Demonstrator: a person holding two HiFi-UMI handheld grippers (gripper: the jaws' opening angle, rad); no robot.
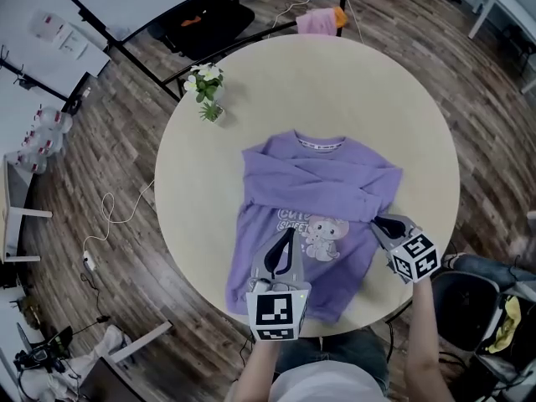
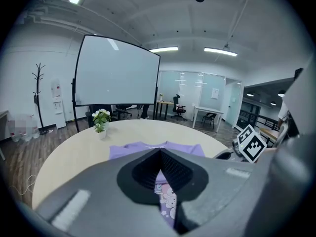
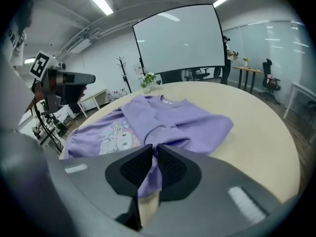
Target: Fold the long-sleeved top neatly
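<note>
The purple top lies flat and print-up on the near half of the round table. Its collar points away from you, its hem reaches the near edge, and a sleeve is folded across the chest. Your right gripper sits at the top's right edge by the sleeve's cuff, jaws closed on a pinch of purple cloth. Your left gripper is over the lower front beside the cartoon print, jaws meeting at the tips with no cloth between them. A potted plant stands near the far left rim, well apart from the top.
</note>
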